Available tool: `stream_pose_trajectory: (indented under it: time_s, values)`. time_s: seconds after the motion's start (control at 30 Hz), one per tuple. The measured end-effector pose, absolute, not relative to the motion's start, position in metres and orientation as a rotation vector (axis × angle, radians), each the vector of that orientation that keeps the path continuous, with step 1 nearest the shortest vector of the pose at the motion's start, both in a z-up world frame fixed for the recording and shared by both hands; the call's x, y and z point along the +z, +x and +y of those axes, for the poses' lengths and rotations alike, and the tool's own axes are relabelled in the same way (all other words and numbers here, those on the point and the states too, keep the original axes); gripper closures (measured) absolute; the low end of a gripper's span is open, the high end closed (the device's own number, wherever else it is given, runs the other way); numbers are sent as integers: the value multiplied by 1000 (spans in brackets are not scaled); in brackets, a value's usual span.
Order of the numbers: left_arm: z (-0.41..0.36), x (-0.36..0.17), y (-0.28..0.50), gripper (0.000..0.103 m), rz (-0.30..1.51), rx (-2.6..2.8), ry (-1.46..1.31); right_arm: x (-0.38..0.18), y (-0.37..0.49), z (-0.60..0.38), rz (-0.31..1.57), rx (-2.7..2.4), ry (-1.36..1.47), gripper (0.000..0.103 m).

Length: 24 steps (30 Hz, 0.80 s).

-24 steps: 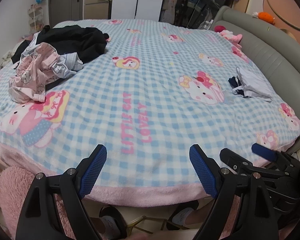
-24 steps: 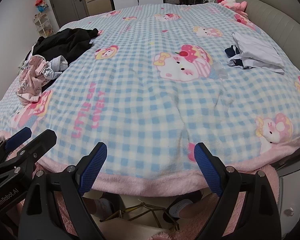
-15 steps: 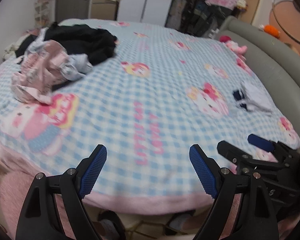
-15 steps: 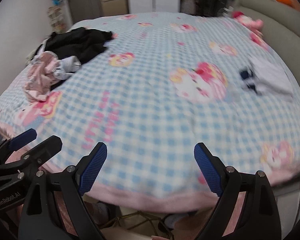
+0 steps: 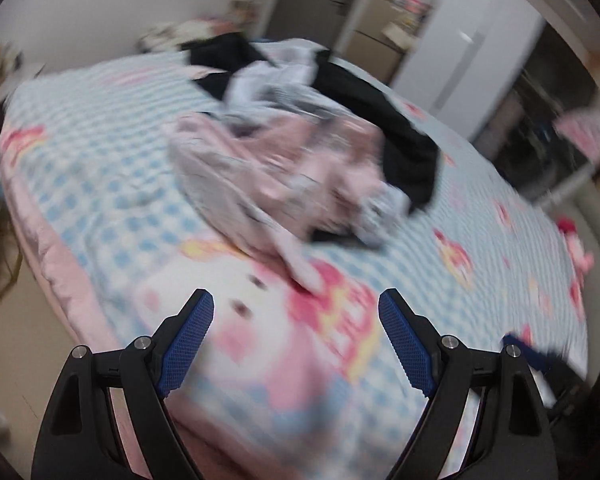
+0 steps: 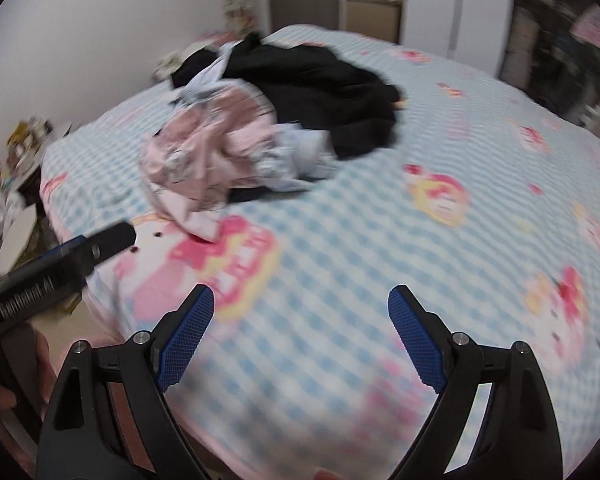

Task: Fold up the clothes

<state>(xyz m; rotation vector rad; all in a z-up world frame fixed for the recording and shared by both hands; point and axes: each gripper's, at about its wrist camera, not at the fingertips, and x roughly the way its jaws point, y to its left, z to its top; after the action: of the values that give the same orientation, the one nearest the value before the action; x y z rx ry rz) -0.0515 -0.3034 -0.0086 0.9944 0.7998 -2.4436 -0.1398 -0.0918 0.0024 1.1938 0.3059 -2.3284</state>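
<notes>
The left claw [image 5: 296,336] and the right claw [image 6: 300,336] are both wide open, holding nothing, above the near edge of the bed [image 6: 420,240]. The pile of clothes [image 6: 260,128], pink and black, lies far left on it.

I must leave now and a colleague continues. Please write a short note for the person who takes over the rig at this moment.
Left tool: open, holds nothing, aimed at the pile.
Right tool: open, holds nothing, over the blanket.
Things: pink garment and black garment lie crumpled together in one pile on the bed.
Done: no garment in this pile is folded.
Left: pick a garment, likely the pink one nearest, spread it, fold it.
</notes>
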Motion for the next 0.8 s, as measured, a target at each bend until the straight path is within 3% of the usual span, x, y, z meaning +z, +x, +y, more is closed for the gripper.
stream_pose_trajectory:
  time_s: [0.2, 0.33, 0.4, 0.5, 0.6, 0.67, 0.73, 0.77, 0.8]
  values:
    - [-365, -42, -84, 19, 991, -2365, 993, -34, -176, -180, 367, -2238, 1214, 14]
    - [-384, -66, -108, 38, 1040, -2351, 1047, -60, -199, -212, 375, -2205, 1259, 24]
    - [-390, -78, -116, 38, 1101, -2342, 1072, -72, -207, -217, 354, -2177, 1298, 30]
    - [-393, -93, -123, 44, 1186, -2348, 1073, -86, -214, -223, 330, -2127, 1335, 31]
    - [-388, -102, -134, 85, 1183, -2377, 1111, -97, -214, -230, 323, -2064, 1346, 35]
    - [-380, -100, -137, 92, 1148, -2390, 1114, -103, -213, -237, 338, -2014, 1347, 66]
    - [-370, -91, -135, 94, 1111, -2426, 1102, -107, -217, -233, 308, -2007, 1354, 79]
    - [-364, -85, -135, 94, 1097, -2448, 1098, -104, -218, -227, 291, -2025, 1342, 91]
    - [-359, -79, -134, 94, 1082, -2470, 1094, -99, -218, -221, 279, -2046, 1320, 93]
